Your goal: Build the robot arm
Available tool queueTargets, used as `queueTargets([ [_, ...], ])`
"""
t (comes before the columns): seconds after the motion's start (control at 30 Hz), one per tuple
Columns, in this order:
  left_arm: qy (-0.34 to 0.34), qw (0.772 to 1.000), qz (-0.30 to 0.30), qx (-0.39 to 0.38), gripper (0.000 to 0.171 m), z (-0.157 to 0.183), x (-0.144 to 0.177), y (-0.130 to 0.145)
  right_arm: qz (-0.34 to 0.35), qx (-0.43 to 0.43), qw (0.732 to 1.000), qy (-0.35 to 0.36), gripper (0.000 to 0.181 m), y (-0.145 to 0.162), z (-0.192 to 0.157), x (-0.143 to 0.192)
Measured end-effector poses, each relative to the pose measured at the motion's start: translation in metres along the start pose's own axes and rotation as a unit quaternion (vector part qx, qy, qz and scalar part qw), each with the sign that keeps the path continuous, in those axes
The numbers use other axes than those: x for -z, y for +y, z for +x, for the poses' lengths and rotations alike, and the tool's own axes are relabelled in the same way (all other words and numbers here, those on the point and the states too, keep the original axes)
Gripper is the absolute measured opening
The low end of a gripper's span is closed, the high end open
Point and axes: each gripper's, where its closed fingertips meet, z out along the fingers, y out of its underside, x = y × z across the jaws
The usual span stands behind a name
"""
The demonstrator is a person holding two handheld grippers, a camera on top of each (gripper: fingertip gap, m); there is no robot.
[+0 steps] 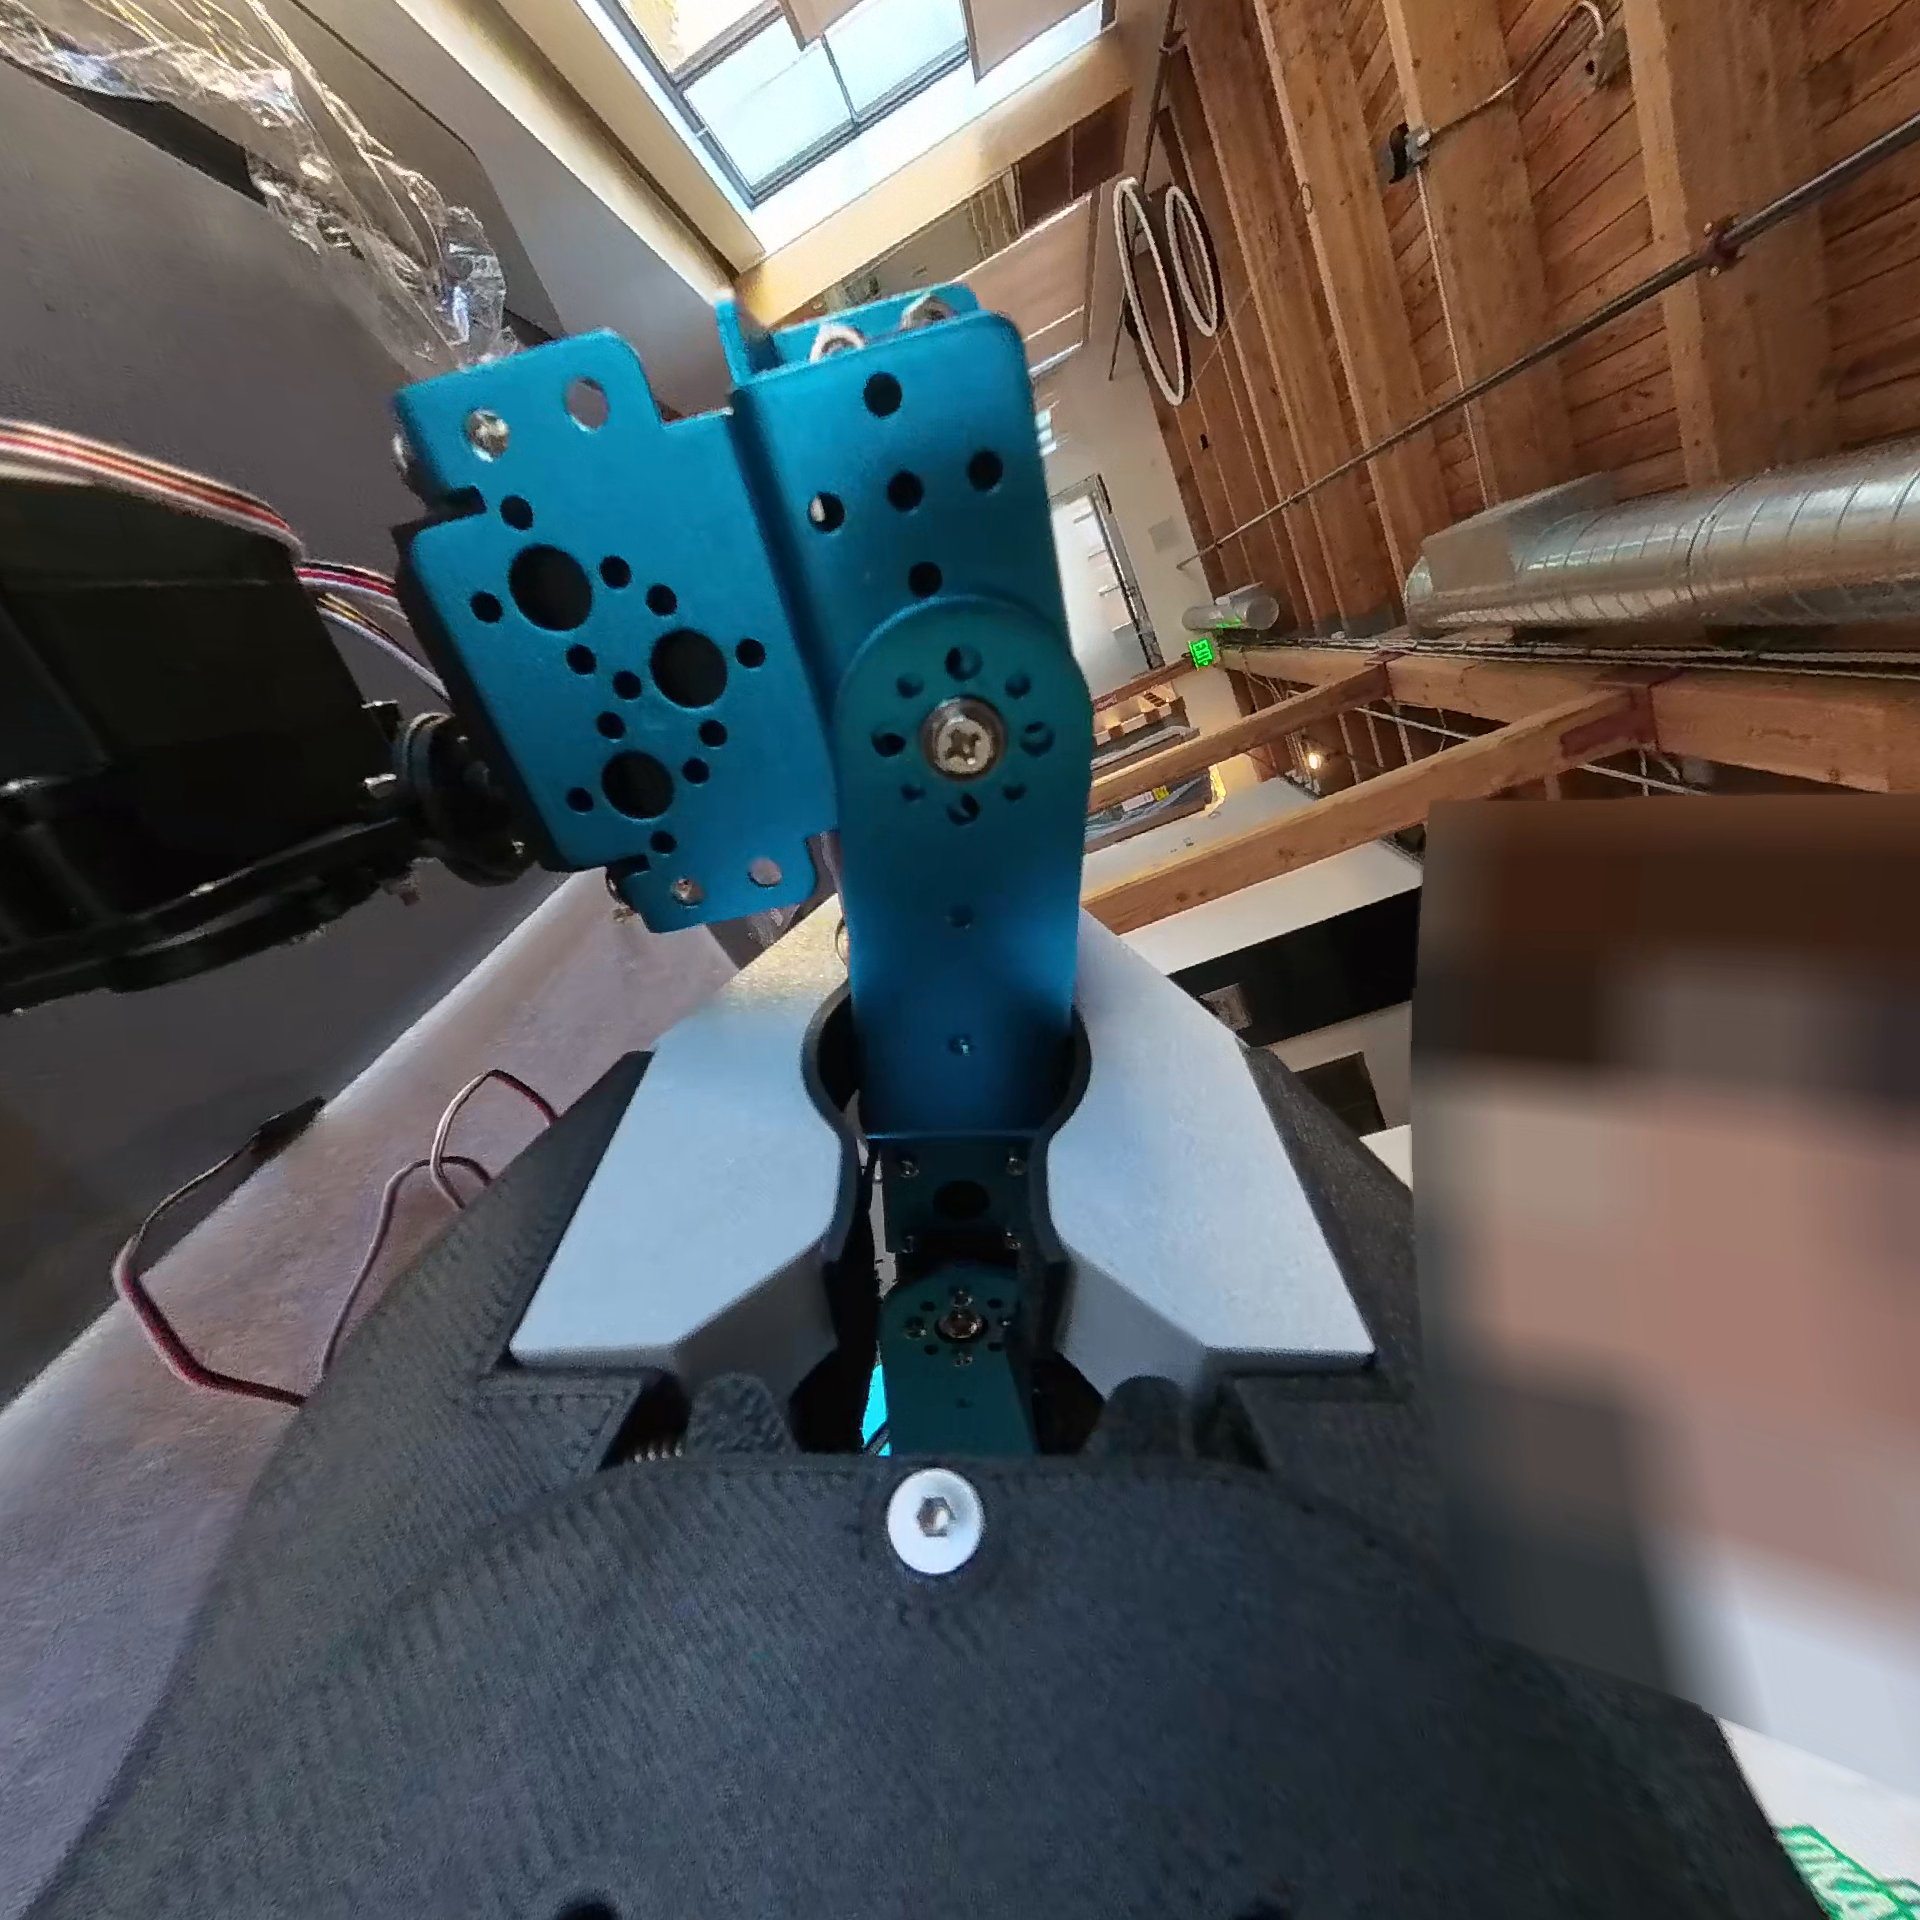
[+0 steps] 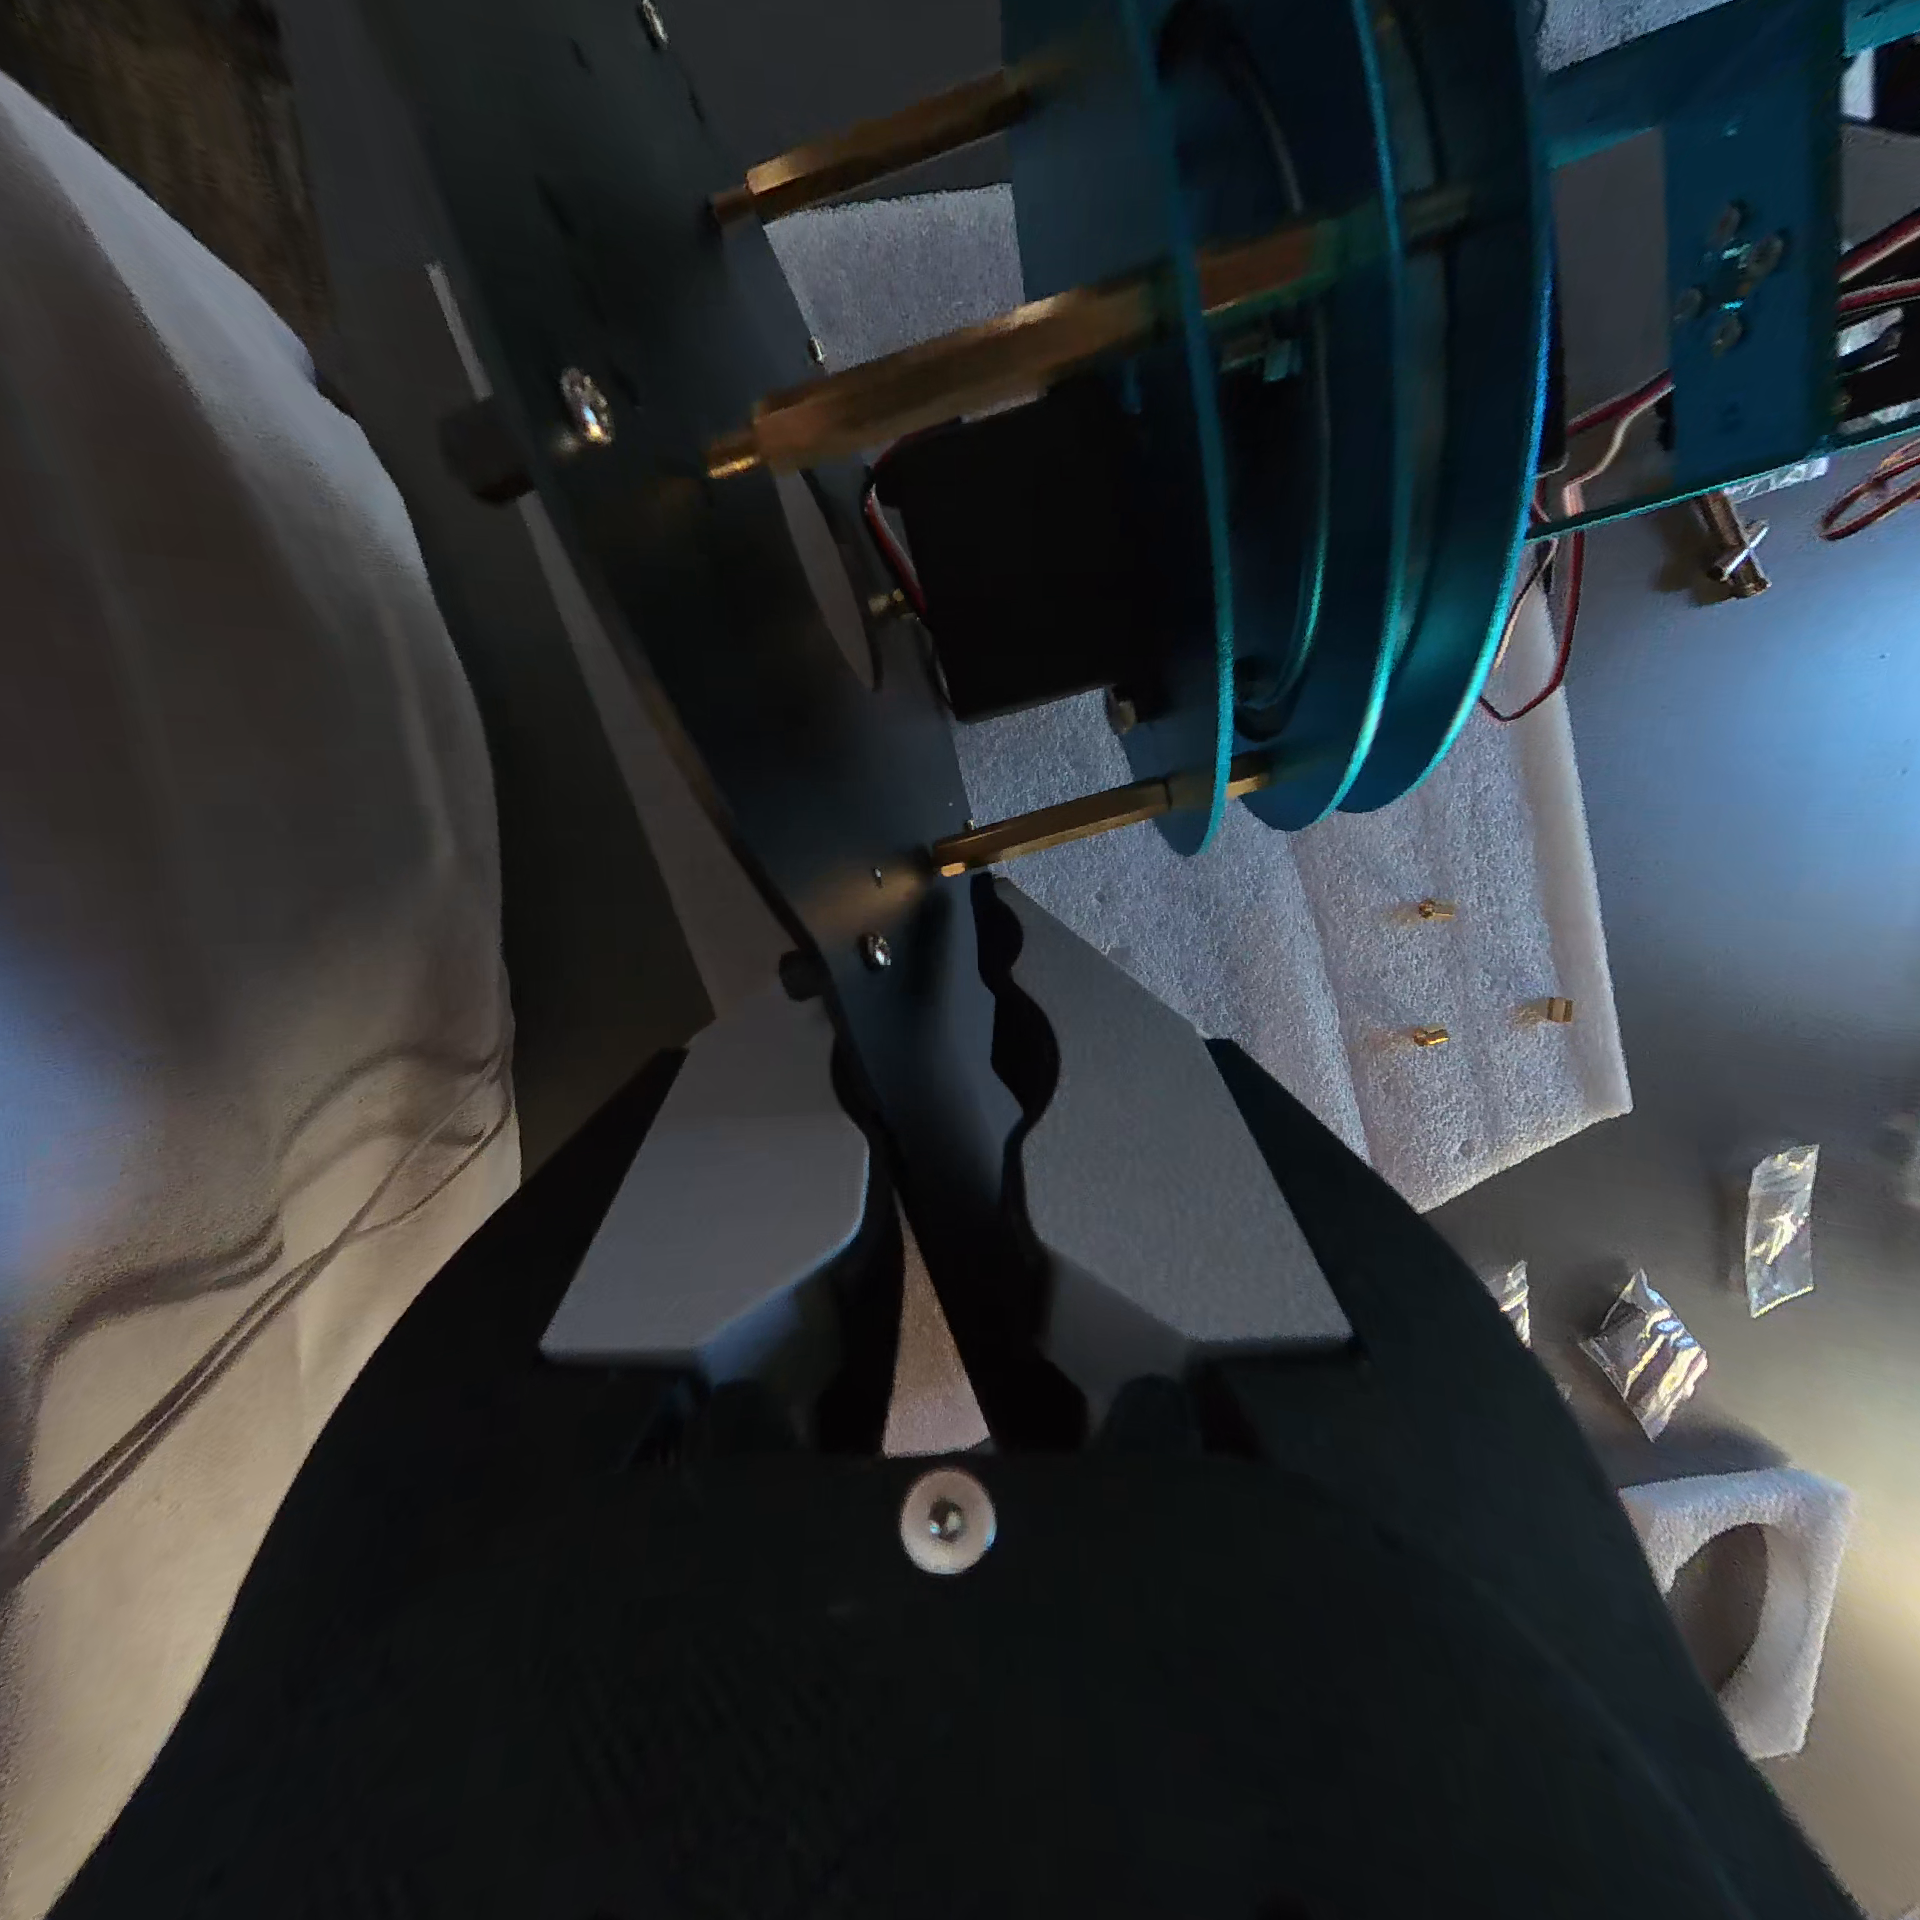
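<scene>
**Both grippers clamped on a blue metal robot-arm kit**

Your left gripper (image 1: 951, 1174) is tilting upward toward the timber ceiling (image 1: 1507, 260), and its two grey fingers (image 1: 717, 1205) are pinching a blue metal bracket arm (image 1: 961, 831) that is standing up between them. A second perforated blue plate (image 1: 613, 644) is sitting just beside that arm on its left, joined to a black motor housing (image 1: 177, 748) with striped wires (image 1: 156, 468) running into it. Loose red, white and black leads (image 1: 312, 1247) are lying beside the gripper's left side. A crumpled clear plastic bag (image 1: 312, 156) is showing at the upper left. A silver duct (image 1: 1683, 551) is running along the ceiling, and a small green lit sign (image 1: 1203, 651) is glowing far off.

Your right gripper (image 2: 940, 1029) is pointing along a dark flat plate (image 2: 644, 582), and its fingers (image 2: 748, 1164) are closing on that plate's edge, with only a narrow gap showing behind the pinch. Just past the tips, brass standoffs (image 2: 1060, 826) are bridging the plate to blue round discs (image 2: 1382, 436) with a black motor block (image 2: 1018, 561) between them.

As for holders, a white foam sheet (image 2: 1455, 1039) is carrying three small loose brass pieces (image 2: 1429, 1036). Small clear plastic packets (image 2: 1652, 1351) are lying near it on the grey table (image 2: 1766, 727); you cannot tell what they contain. A white foam block (image 2: 1745, 1600) with a hollow is sitting at the lower right.

A pale cloth (image 2: 208, 935) is filling the left side.
</scene>
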Motion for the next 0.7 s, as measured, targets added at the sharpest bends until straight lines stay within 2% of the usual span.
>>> queueTargets([
  [0.27, 0.005, 1.000, -0.003, -0.027, 0.024, 0.016, 0.002, 0.003, 0.005, 0.007, 1.000, 0.019, 0.009, 0.001, -0.003, -0.001],
  [0.7, 0.008, 1.000, -0.001, -0.006, 0.024, 0.011, 0.002, 0.001, 0.004, -0.012, 1.000, 0.022, 0.012, 0.000, 0.000, -0.001],
])
